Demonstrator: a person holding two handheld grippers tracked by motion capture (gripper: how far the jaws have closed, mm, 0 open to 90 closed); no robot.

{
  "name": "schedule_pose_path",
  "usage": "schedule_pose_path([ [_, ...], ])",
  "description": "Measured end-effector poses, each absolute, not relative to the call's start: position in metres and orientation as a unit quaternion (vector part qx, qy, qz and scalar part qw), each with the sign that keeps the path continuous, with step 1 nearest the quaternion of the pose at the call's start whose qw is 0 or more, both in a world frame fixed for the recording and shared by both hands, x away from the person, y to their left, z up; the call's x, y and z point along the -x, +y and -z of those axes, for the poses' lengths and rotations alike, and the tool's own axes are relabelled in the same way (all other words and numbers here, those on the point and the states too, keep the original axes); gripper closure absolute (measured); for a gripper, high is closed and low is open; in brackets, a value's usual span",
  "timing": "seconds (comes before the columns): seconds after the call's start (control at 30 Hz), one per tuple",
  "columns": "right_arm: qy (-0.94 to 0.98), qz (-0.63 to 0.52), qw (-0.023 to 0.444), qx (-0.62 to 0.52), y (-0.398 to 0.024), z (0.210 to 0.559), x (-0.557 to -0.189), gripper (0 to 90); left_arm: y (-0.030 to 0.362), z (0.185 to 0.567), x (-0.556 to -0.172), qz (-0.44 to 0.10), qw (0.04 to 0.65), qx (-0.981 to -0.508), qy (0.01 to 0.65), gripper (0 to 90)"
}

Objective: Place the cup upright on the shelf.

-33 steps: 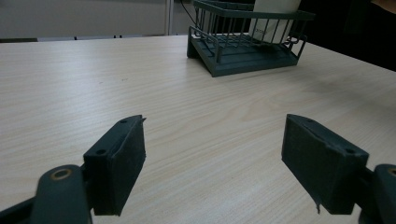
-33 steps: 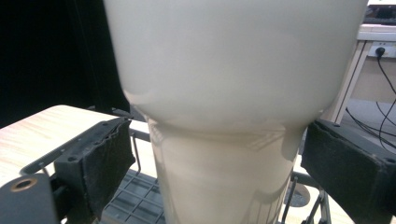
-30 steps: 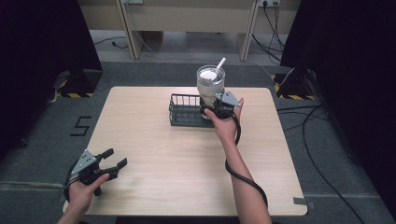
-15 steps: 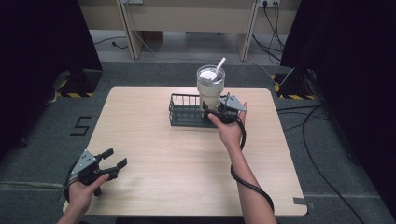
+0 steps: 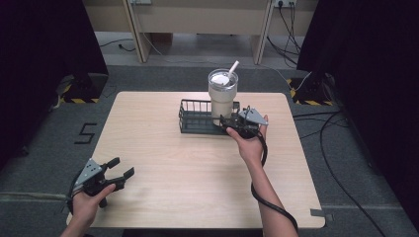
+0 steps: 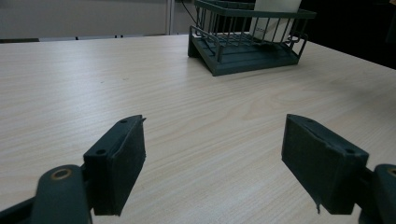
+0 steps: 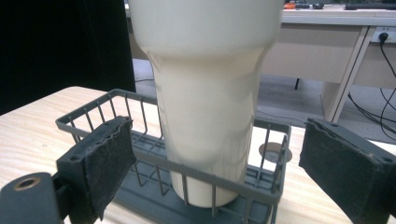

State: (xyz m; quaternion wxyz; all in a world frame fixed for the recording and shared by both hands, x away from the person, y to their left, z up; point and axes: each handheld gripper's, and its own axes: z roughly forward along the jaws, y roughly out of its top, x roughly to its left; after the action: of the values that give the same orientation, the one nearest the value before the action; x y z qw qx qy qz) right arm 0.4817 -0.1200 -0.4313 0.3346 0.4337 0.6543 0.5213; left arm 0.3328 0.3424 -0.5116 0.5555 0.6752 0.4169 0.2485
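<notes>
The tall cream plastic tumbler [image 5: 222,98] was seen standing in the dark wire basket [image 5: 192,118] at twelve o'clock, approached by the spread right gripper [image 5: 231,122], so a closing grasp was judged next.

My right gripper [image 7: 219,172] has its jaws wide apart, one on each side of the cup [image 7: 205,93]. The cup stands upright inside the wire basket [image 7: 154,161], at its right end. The basket rests on the wooden table [image 7: 28,126].
</notes>
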Motion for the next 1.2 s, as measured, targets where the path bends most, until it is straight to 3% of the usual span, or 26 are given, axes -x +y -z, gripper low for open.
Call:
schedule_pose_path([
  [1.2,0.651,-0.512,0.339,-0.446,-0.166,0.450,-0.412,10.8,0.341,0.512,-0.332,-0.250,0.555,-0.676,0.416,21.1],
])
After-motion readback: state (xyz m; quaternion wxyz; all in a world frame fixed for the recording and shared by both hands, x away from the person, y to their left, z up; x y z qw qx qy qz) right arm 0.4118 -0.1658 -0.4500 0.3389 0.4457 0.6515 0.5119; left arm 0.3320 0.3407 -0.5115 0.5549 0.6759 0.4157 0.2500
